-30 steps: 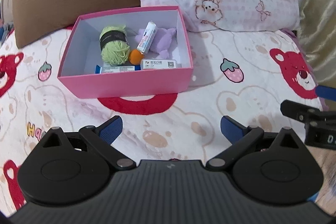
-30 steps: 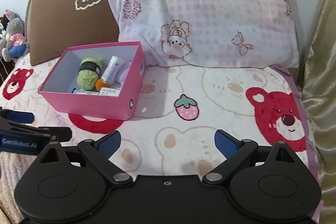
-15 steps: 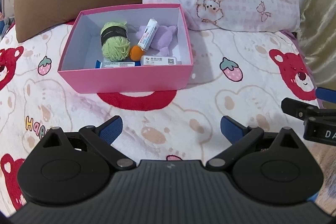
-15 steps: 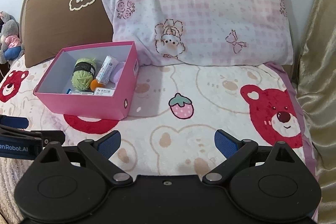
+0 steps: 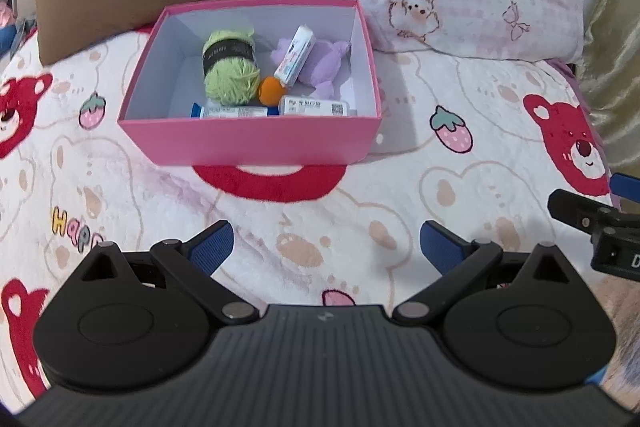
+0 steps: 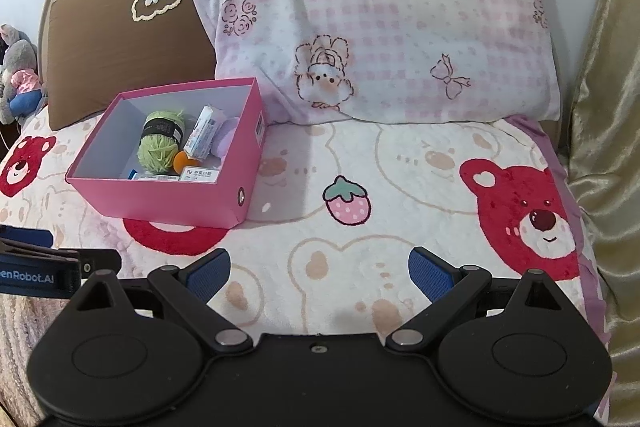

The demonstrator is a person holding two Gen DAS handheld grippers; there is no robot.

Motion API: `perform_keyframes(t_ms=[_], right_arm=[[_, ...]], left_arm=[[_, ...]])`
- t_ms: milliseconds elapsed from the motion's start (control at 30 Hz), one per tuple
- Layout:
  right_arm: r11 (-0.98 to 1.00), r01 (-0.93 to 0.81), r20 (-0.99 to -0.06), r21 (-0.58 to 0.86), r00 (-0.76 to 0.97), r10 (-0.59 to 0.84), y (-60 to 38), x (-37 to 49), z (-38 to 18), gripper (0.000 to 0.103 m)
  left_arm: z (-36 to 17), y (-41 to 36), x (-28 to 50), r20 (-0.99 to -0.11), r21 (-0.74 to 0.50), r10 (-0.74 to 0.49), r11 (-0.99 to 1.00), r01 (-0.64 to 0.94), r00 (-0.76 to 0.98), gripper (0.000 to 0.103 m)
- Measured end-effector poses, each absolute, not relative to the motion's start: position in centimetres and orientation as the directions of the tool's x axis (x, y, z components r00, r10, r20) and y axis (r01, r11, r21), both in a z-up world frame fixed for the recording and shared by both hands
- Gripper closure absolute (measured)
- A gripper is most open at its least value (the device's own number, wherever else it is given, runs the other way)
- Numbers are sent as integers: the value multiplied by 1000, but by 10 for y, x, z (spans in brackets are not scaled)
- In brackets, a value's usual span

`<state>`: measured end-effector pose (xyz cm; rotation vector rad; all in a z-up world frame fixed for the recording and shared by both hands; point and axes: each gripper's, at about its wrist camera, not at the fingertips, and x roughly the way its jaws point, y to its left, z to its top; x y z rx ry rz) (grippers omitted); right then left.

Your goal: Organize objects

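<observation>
Both the left gripper [image 5: 326, 247] and right gripper [image 6: 319, 274] are spread wide and empty. The pink box [image 5: 252, 143], ahead, holds every visible item; sorting appears complete. Next: withdraw.

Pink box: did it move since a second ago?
No. The pink box still sits just behind the same red curve printed on the blanket. Only the camera view shifted a little.
</observation>
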<state>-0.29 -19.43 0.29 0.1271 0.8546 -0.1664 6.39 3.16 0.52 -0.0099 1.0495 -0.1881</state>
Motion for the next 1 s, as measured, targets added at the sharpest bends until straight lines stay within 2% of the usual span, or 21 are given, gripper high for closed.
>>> perform_keyframes(t_ms=[400,1000], right_arm=[[979,190,-757,70,649,-72,-197,-5,4,5],[979,193,-753,65,653,-78,-199,-8,3,5]], left_arm=[[3,30,65,-885,-51,-110,989,140,453,2],[12,33,62,-871,-65,-116,990,122,477,2]])
